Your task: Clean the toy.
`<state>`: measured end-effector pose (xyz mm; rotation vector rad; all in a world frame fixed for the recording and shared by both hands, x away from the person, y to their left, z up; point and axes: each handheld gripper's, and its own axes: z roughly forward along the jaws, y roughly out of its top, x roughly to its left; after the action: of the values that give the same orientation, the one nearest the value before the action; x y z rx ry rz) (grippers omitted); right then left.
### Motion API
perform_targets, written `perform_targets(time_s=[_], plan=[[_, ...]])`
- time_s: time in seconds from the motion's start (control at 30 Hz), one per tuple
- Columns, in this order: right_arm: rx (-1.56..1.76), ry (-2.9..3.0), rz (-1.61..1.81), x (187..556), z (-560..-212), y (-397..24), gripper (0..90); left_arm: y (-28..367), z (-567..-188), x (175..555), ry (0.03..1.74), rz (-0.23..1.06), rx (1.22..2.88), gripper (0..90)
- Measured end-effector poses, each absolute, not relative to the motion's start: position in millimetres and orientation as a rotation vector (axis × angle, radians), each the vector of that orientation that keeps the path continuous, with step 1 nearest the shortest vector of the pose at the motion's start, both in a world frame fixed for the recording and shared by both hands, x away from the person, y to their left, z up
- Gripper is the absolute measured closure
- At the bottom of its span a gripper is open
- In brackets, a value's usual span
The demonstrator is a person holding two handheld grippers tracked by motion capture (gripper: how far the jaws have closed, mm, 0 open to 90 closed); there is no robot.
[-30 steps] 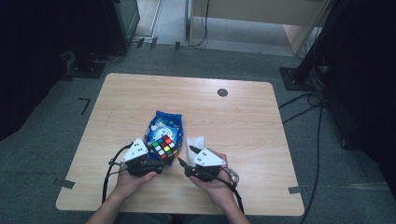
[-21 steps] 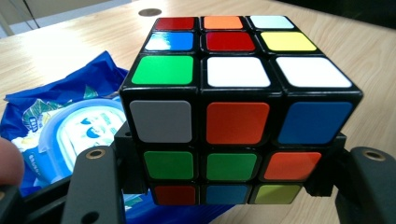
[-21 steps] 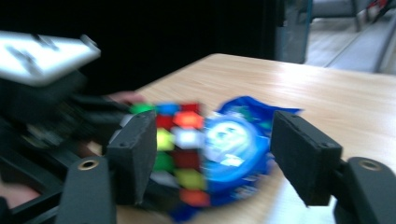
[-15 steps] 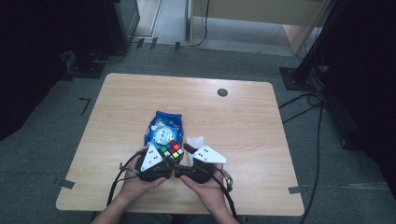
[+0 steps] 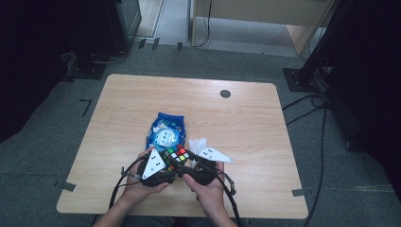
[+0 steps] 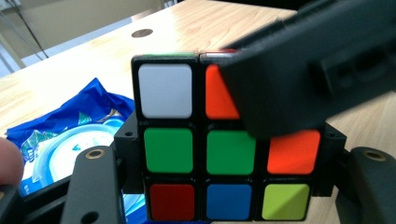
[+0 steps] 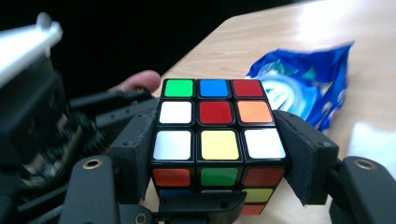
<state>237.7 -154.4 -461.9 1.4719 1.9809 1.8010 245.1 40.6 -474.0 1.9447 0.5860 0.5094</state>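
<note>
Wooden tabletop (image 5: 265, 118), cube (image 5: 176, 154) mid-twist.
Left gripper (image 5: 163, 163) and right gripper (image 5: 191, 163) jaws both pinch it; next, turn one layer.

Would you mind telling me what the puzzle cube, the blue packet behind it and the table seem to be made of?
The puzzle cube looks like hard black plastic with glossy coloured tiles that catch the light. The blue packet seems to be thin printed plastic film, crinkled and shiny. The table shows pale wood grain with a smooth matt surface, possibly laminate rather than solid wood.
</note>
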Motion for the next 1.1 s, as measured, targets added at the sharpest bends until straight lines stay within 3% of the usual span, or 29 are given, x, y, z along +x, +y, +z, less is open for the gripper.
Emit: perform_targets(time_s=[0.27, 0.4, 0.67, 0.83, 1.0, 1.1], plan=[[1.511, 1.951, 1.914, 242.8, -462.9, -165.1, 32.9, 46.4, -473.9, 249.6, 0.612, 0.49, 1.952, 33.8], [1.397, 1.881, 1.719, 243.2, -448.8, -182.0, 33.2, 59.5, -474.0, 258.5, 0.675, 0.476, 1.93, 33.8], [1.299, 2.104, 1.261, 266.7, -499.1, -190.0, 57.3, 65.0, -474.1, 262.1, 0.692, 0.461, 1.919, 33.8], [1.263, 2.215, 1.11, 274.8, -518.3, -187.8, 66.1, 64.0, -475.2, 261.4, 0.681, 0.453, 1.924, 33.8], [1.384, 2.19, 1.146, 279.0, -520.6, -197.2, 84.8, 64.2, -474.6, 260.4, 0.667, 0.44, 1.921, 33.8], [1.448, 2.17, 1.214, 279.7, -517.0, -204.5, 88.5, 62.4, -474.6, 258.7, 0.647, 0.439, 1.928, 33.8]])
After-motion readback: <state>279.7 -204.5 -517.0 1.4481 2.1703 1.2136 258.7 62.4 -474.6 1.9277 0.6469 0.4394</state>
